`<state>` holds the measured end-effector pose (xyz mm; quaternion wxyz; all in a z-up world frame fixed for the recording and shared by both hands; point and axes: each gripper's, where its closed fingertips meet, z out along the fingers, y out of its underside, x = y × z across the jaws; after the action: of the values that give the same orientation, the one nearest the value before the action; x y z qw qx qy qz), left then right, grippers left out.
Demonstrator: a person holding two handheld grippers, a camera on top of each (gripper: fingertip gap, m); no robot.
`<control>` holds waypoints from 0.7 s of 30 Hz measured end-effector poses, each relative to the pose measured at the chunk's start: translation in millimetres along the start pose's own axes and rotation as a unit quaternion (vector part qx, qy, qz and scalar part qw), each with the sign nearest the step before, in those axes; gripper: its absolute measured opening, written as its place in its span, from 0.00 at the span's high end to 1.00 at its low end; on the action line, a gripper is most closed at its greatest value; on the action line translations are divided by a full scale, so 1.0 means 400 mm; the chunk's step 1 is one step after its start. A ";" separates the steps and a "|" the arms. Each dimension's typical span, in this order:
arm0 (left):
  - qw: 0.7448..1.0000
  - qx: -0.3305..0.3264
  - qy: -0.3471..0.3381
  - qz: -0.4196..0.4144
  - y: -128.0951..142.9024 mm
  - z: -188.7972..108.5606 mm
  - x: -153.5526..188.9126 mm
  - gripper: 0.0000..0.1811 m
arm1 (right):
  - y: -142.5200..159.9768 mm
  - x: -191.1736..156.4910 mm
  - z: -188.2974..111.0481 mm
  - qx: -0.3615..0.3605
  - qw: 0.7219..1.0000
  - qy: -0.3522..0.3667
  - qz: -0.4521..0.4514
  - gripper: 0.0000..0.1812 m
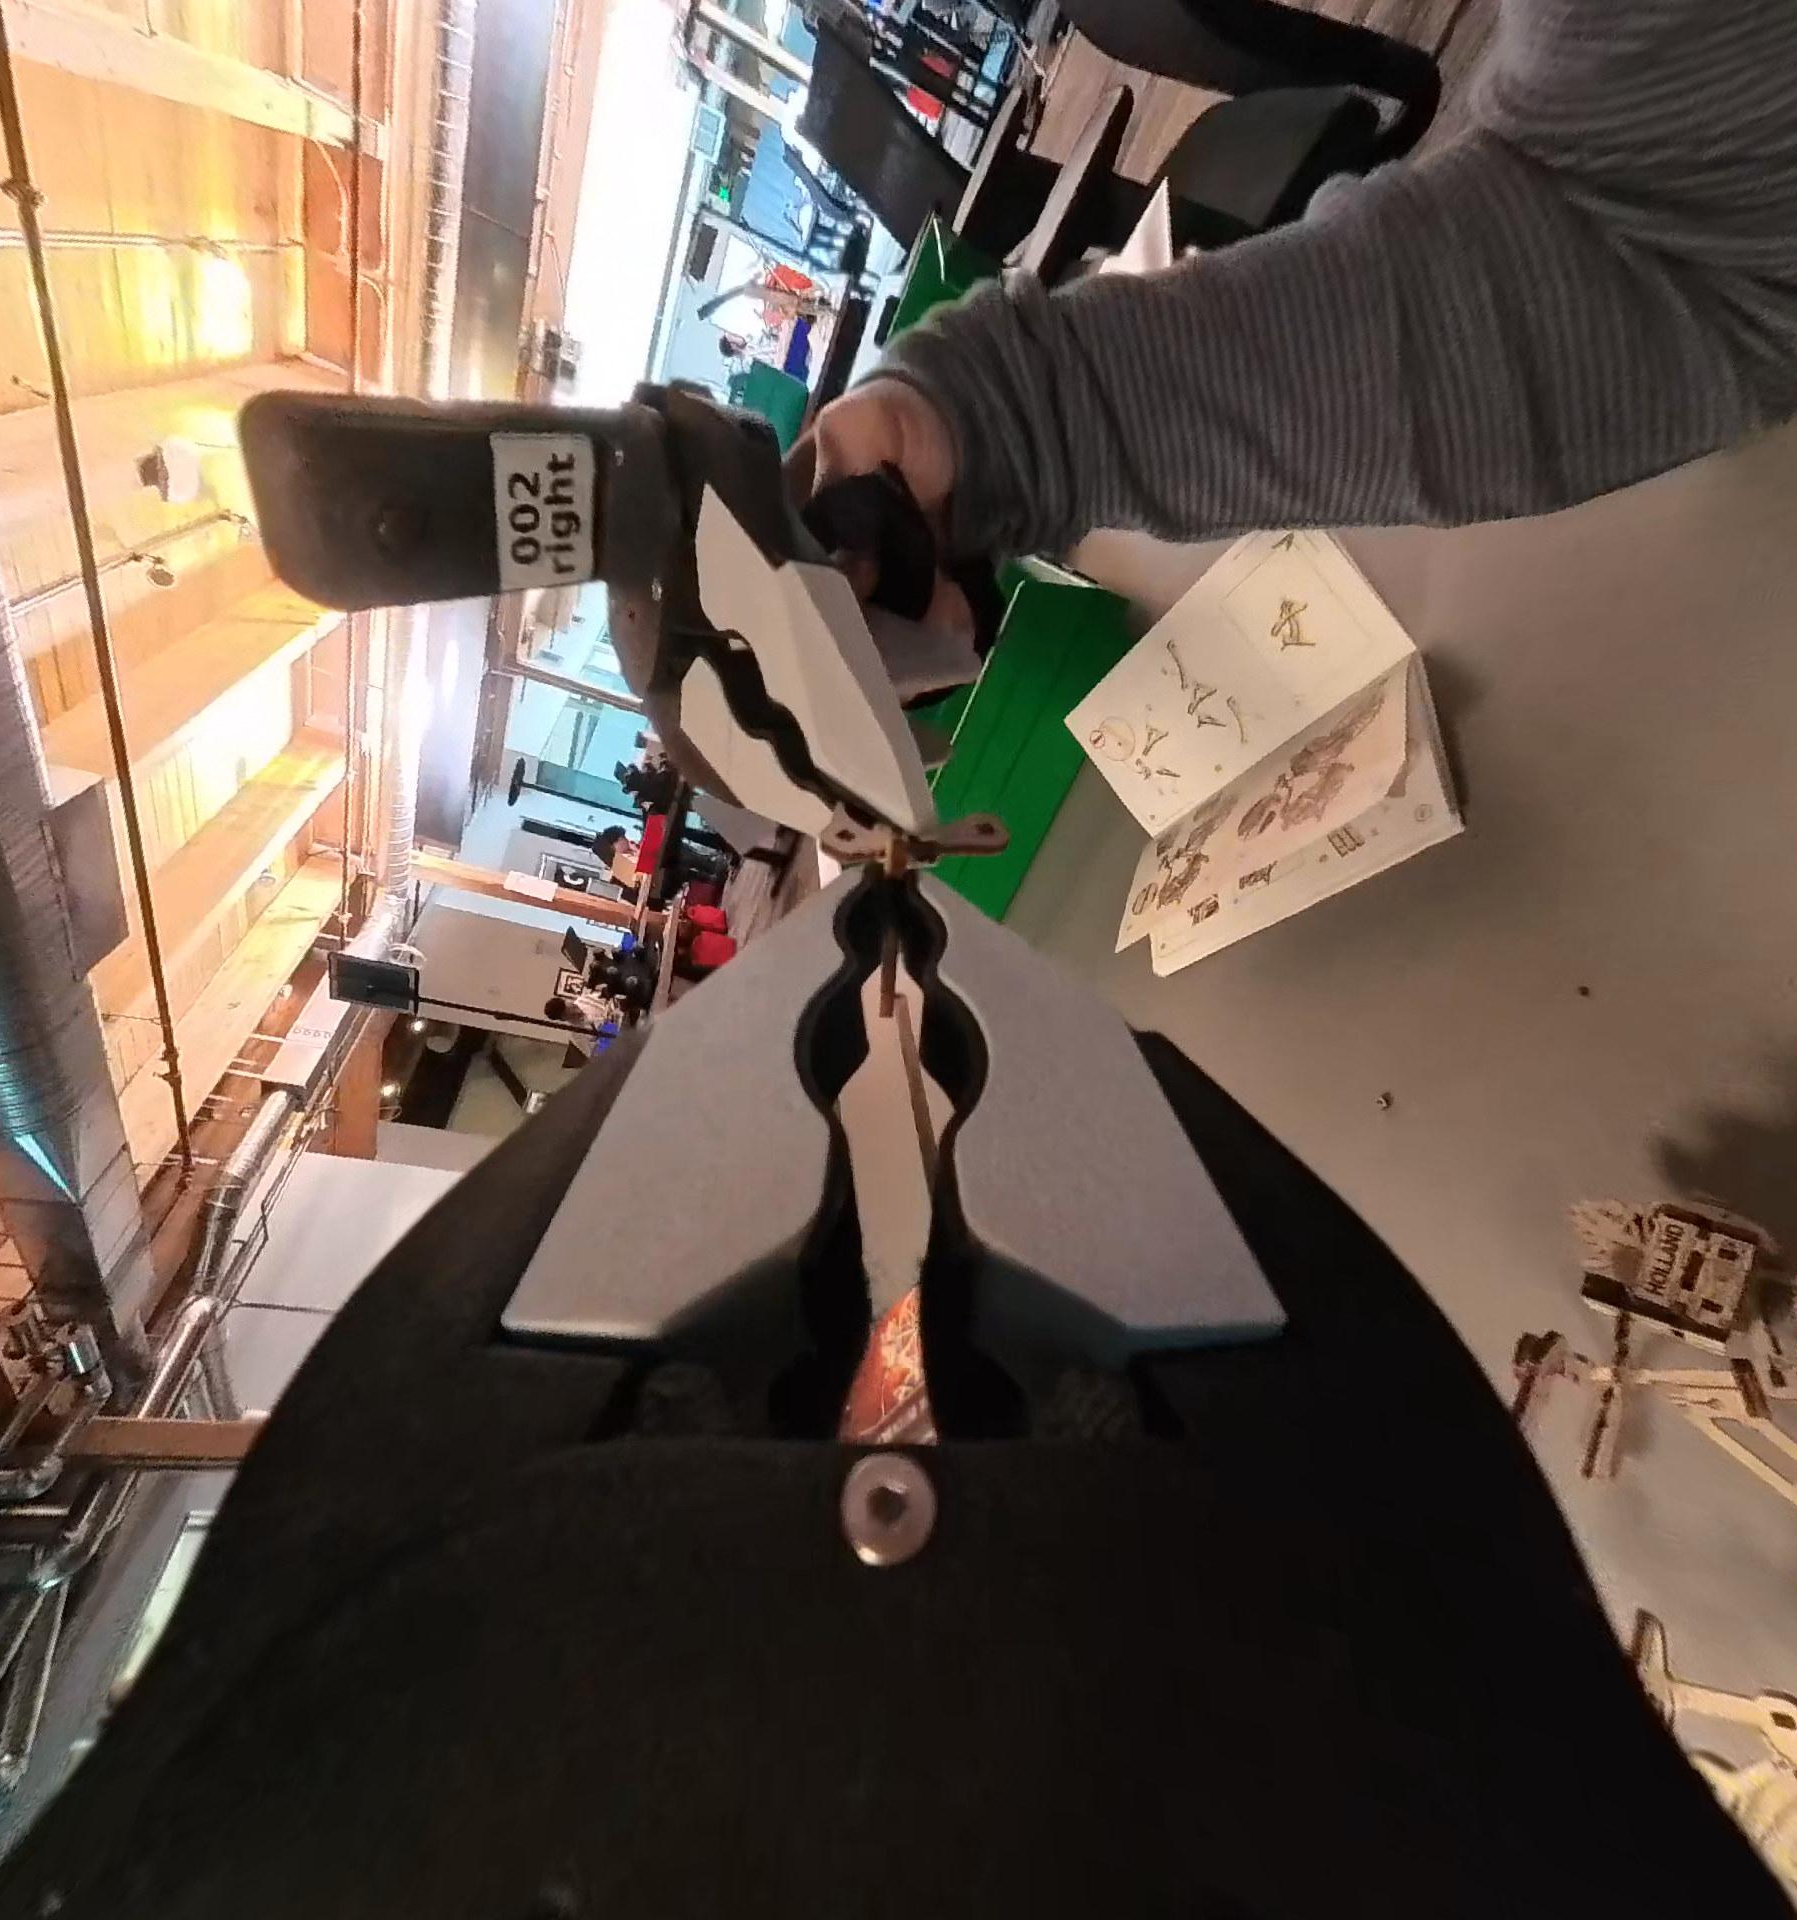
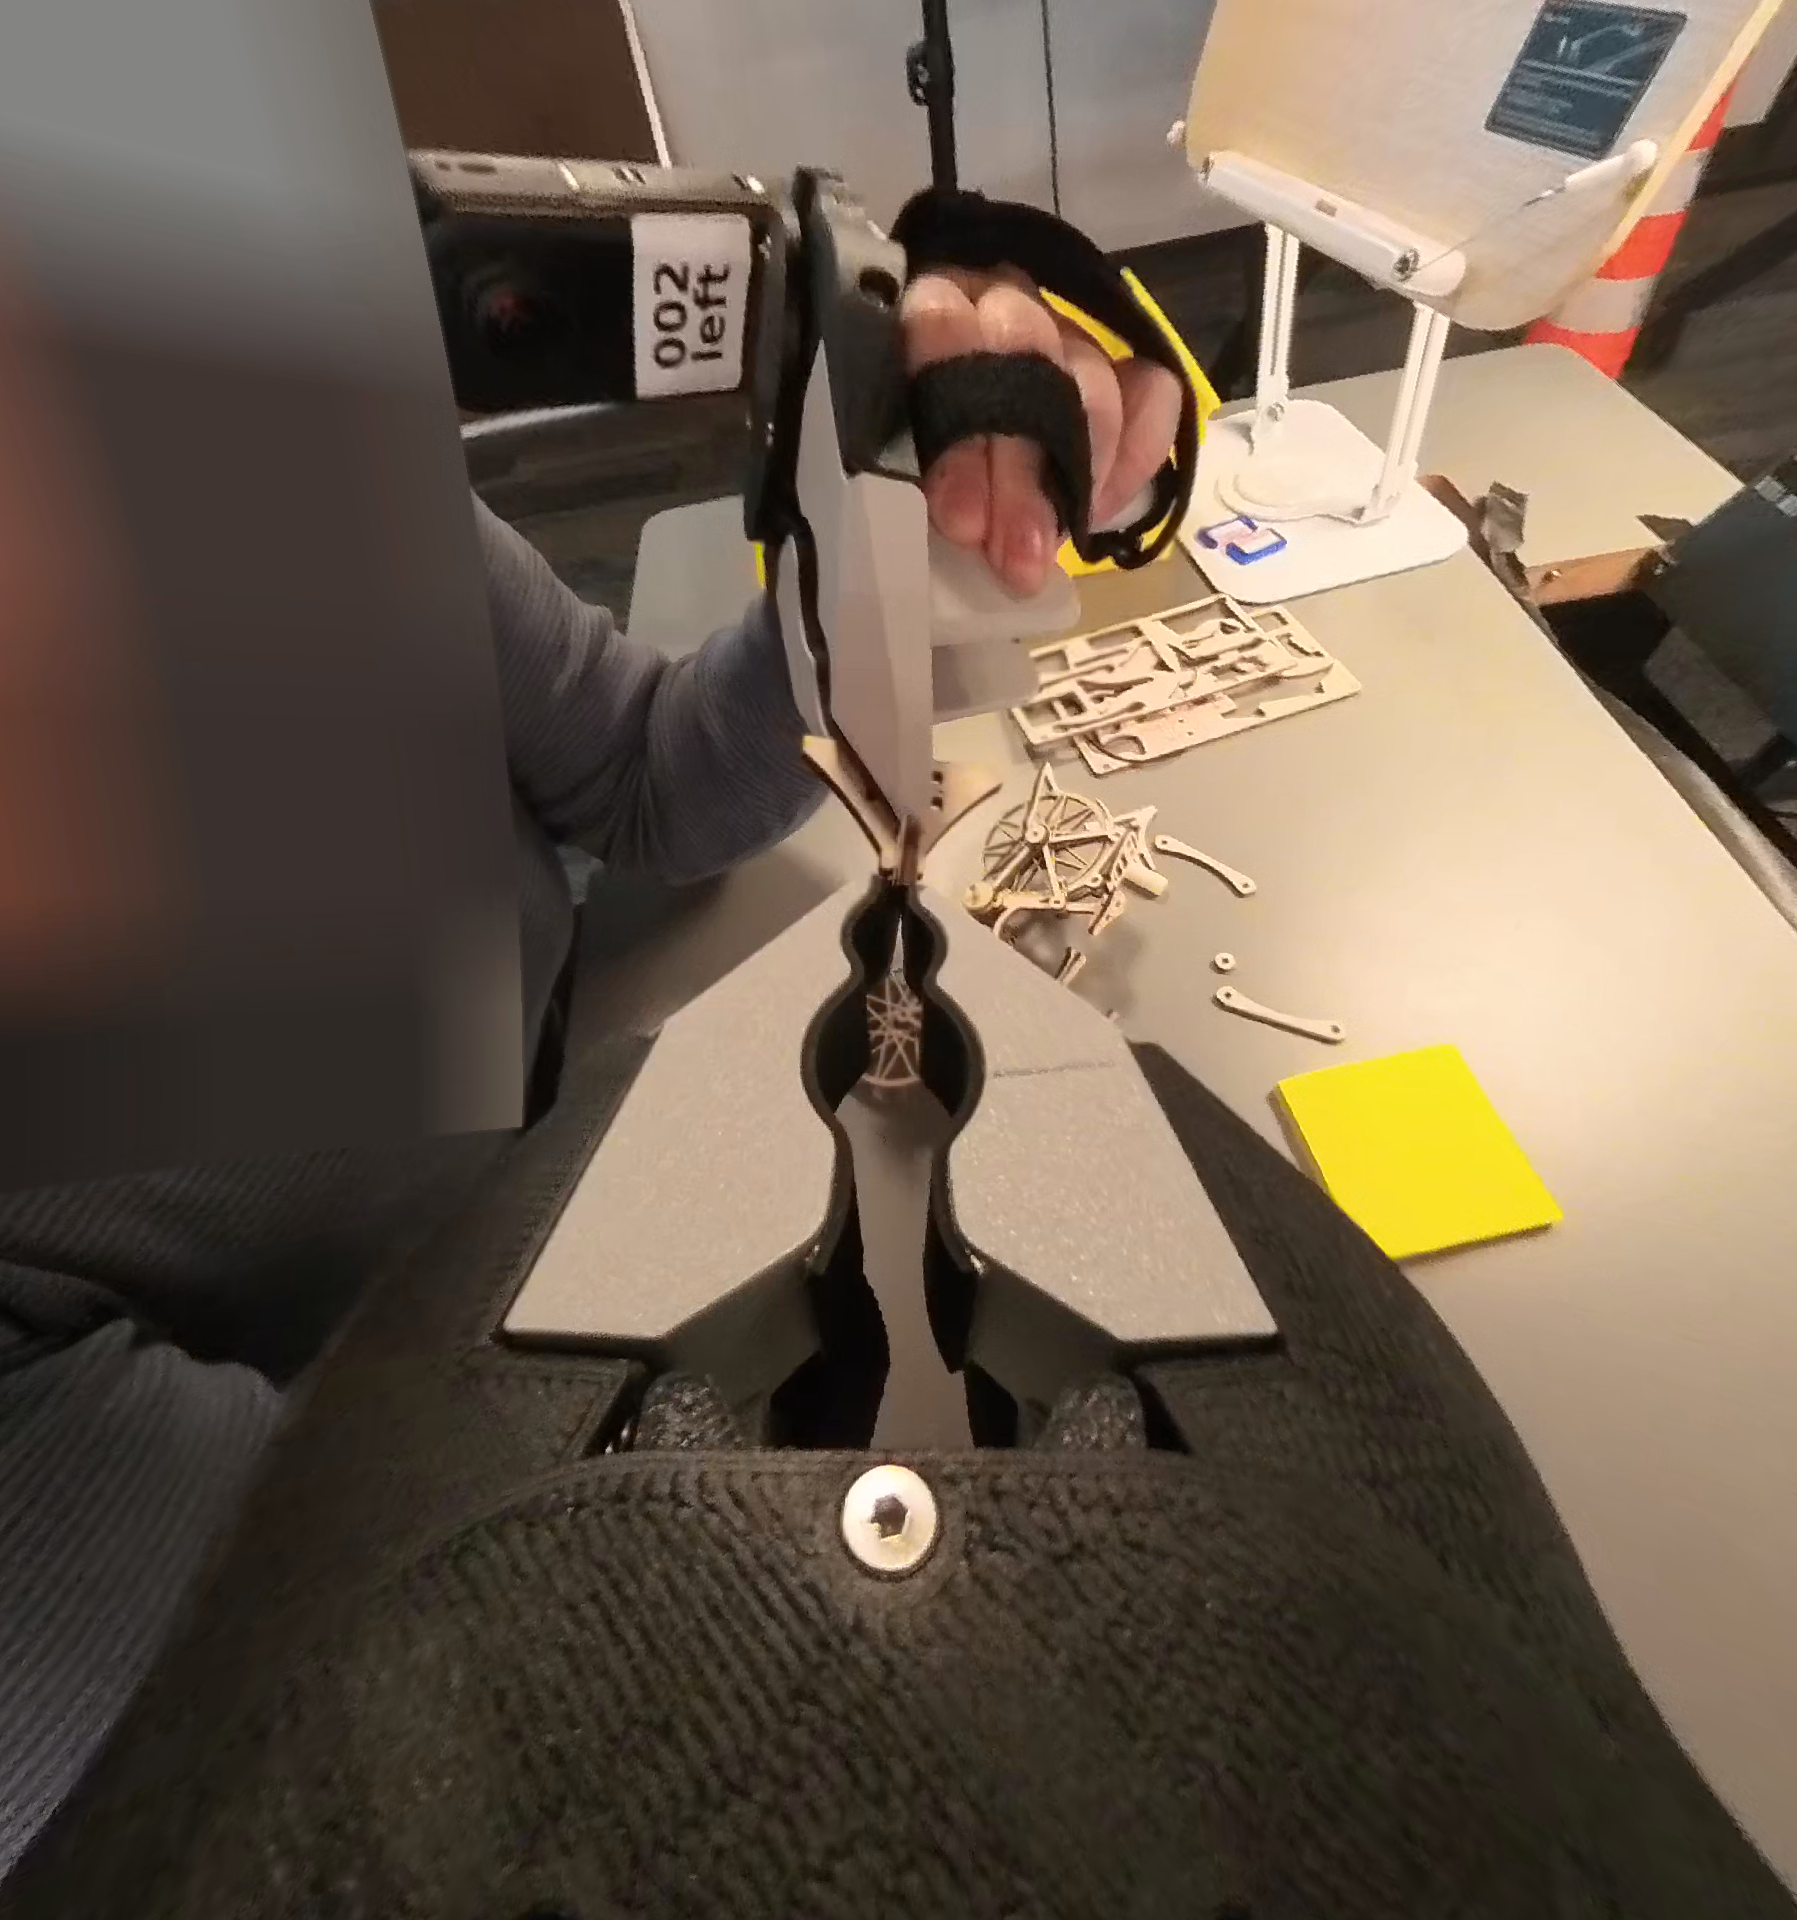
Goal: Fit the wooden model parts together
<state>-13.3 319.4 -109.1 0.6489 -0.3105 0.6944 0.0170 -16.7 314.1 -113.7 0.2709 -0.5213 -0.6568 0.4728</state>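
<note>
Both grippers are raised above the grey table point(image 2: 1496, 831) and meet tip to tip. My left gripper point(image 1: 889, 883) is shut on a flat forked wooden part, which shows edge-on as a thin strip point(image 1: 886, 961) in the left wrist view and as pale arms point(image 2: 961, 790) in the right wrist view. My right gripper point(image 2: 894, 883) is shut on a second small flat wooden part point(image 1: 961, 834), which sticks out on both sides of its fingers. The two parts touch at a small peg point(image 1: 895, 857) between the tips.
An open instruction booklet point(image 1: 1278, 748) lies on the table by a green board point(image 1: 1039, 707). A partly built wooden model point(image 2: 1060, 873), punched part sheets point(image 2: 1185, 686), loose small pieces point(image 2: 1278, 1013), a yellow pad point(image 2: 1413, 1153) and a white stand point(image 2: 1330, 416) are also there.
</note>
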 end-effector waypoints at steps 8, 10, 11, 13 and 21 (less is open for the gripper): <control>1.000 0.018 -0.017 -0.006 -0.021 -0.003 -0.017 1.00 | -0.019 -0.013 -0.006 0.019 1.000 -0.004 -0.016 1.00; 1.000 0.011 -0.015 -0.006 -0.017 -0.005 -0.016 1.00 | -0.020 -0.011 -0.003 0.014 1.000 0.009 -0.023 1.00; 1.000 0.007 -0.013 -0.005 -0.015 -0.004 -0.015 1.00 | -0.018 -0.008 -0.002 0.010 1.000 0.016 -0.025 1.00; 1.000 0.015 -0.017 -0.008 -0.020 -0.007 -0.018 1.00 | -0.022 -0.011 -0.002 0.012 0.999 0.019 -0.030 1.00; 0.996 0.029 -0.084 -0.004 -0.018 -0.042 -0.067 1.00 | -0.083 -0.003 0.002 0.067 0.994 0.050 -0.065 1.00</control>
<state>-26.0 317.1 -79.3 0.7135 -0.2915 0.6368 0.0205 -31.4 312.3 -84.0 0.3677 -0.4807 -0.6421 0.4706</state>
